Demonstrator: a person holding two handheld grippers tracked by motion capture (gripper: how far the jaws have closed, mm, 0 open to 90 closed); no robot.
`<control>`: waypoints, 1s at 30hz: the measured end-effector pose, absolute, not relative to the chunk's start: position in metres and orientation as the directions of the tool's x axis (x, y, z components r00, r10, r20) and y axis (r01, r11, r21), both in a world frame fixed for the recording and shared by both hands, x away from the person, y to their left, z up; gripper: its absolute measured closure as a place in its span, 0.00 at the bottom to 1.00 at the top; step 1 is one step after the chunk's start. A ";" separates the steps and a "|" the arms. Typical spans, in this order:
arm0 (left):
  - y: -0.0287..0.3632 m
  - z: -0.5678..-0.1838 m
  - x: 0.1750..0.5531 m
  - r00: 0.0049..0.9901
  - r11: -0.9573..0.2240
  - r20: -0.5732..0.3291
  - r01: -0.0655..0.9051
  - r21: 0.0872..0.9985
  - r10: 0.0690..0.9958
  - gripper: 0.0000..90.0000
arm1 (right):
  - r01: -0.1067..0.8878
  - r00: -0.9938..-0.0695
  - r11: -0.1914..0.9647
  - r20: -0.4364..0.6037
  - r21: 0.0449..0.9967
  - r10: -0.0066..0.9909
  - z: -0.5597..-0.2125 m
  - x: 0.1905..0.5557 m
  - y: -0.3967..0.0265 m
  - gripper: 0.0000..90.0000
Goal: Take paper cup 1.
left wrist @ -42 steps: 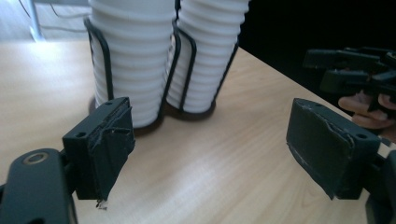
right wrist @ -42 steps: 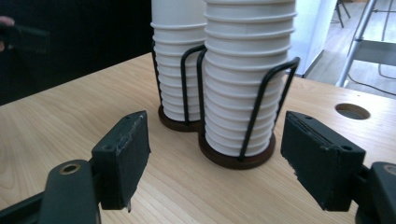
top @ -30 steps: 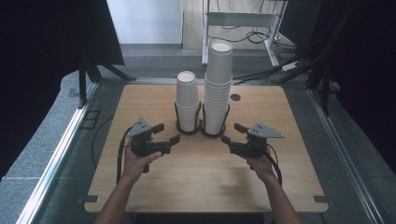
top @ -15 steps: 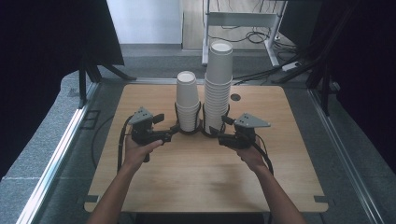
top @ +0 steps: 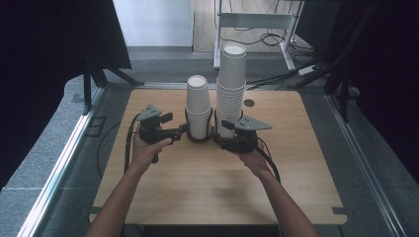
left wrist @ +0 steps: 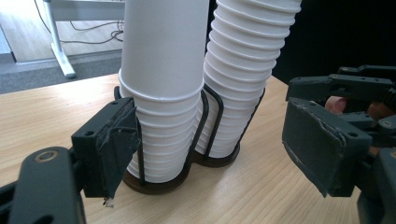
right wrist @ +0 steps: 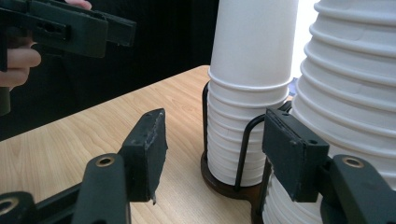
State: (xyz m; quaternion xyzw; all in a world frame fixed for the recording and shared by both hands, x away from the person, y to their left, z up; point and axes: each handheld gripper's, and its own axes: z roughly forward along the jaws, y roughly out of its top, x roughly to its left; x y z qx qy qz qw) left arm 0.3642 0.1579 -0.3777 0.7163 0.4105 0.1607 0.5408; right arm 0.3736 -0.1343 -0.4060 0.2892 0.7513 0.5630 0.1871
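Both hands have pushed forward since a second ago, bringing your left gripper point(top: 182, 130) and right gripper point(top: 217, 139) up against the wire holder point(left wrist: 211, 122) at table centre. Each gripper's jaws stand apart, holding nothing. The short cup stack point(top: 198, 106) sits at the holder's 9 o'clock, the tall cup stack point(top: 230, 86) at its 3 o'clock. Paper cups look light and easily crushed, likely nested snugly; take the top cup just under its rim, squeezing gently, while steadying the stack below.
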 end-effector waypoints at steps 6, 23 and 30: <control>0.156 -0.379 0.372 0.608 -0.079 -0.218 0.423 0.903 0.763 0.21 | 0.229 -0.765 0.205 0.046 0.951 0.642 -0.408 0.379 -0.129 0.47; 0.151 -0.370 0.396 0.609 -0.089 -0.205 0.417 0.904 0.766 0.20 | 0.260 -0.776 0.219 0.068 0.940 0.627 -0.413 0.402 -0.112 0.61; 0.146 -0.362 0.405 0.609 -0.076 -0.221 0.422 0.903 0.762 0.16 | 0.264 -0.775 0.221 0.070 0.939 0.628 -0.414 0.407 -0.104 0.64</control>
